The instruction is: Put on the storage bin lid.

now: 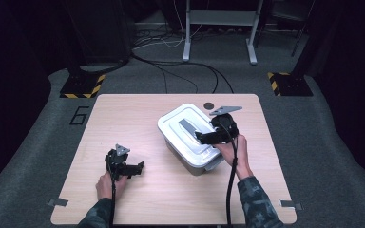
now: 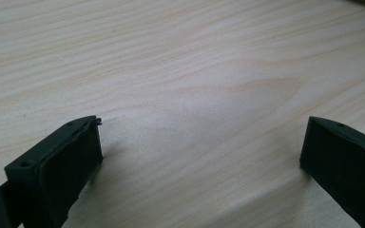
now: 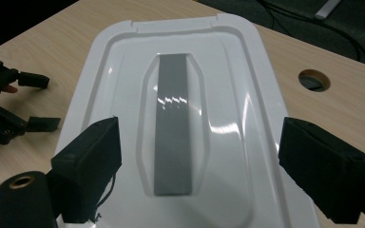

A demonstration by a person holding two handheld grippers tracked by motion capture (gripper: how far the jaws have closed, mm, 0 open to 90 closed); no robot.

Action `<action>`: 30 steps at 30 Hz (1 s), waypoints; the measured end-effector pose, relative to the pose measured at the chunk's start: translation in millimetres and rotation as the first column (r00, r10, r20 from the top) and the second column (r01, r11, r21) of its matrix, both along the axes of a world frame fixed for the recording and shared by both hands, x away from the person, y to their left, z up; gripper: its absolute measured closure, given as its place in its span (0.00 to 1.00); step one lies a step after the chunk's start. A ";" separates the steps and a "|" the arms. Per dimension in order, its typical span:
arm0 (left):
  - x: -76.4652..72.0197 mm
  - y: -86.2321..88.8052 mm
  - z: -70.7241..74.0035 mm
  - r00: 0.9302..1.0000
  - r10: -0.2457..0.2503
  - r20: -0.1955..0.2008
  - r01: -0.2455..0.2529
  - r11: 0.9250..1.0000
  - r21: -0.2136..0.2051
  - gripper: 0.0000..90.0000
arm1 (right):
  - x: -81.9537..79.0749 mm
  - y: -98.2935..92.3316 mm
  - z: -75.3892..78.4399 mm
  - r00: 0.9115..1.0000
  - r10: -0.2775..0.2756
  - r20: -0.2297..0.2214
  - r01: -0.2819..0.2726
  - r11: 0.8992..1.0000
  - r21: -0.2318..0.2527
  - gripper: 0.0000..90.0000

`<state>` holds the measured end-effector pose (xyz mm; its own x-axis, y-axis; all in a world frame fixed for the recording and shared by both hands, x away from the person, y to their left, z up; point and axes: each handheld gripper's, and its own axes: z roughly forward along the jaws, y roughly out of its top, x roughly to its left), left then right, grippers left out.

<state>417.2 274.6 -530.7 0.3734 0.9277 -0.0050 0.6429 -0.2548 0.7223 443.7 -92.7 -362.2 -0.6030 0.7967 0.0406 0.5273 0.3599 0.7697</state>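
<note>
Box [image 1: 190, 135], white with its lid [image 3: 180, 118] on, sits right of centre on the counter [image 1: 138, 199]. Right tool [image 1: 204, 137] hovers over the lid's grey handle [image 3: 173, 123], jaws wide apart, gripping nothing; it hides the box's near right corner. Left tool [image 1: 135, 168] rests open on bare counter, empty; its jaws are cut off by the frame in its own view.
</note>
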 end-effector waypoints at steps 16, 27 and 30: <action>0.2 0.1 0.2 1.000 -0.003 -0.002 0.003 1.000 0.002 0.00 | -58.5 -81.2 -26.6 0.990 -0.136 0.037 0.136 0.991 0.002 0.04; 0.2 0.0 0.1 1.000 -0.002 -0.002 0.002 1.000 0.001 0.00 | -80.3 -122.3 -78.9 0.967 -0.254 -0.011 0.254 0.967 0.001 0.04; 0.2 0.0 0.1 1.000 -0.002 -0.002 0.002 1.000 0.001 0.00 | -85.0 -130.9 -96.6 0.958 -0.286 -0.035 0.286 0.958 0.007 0.03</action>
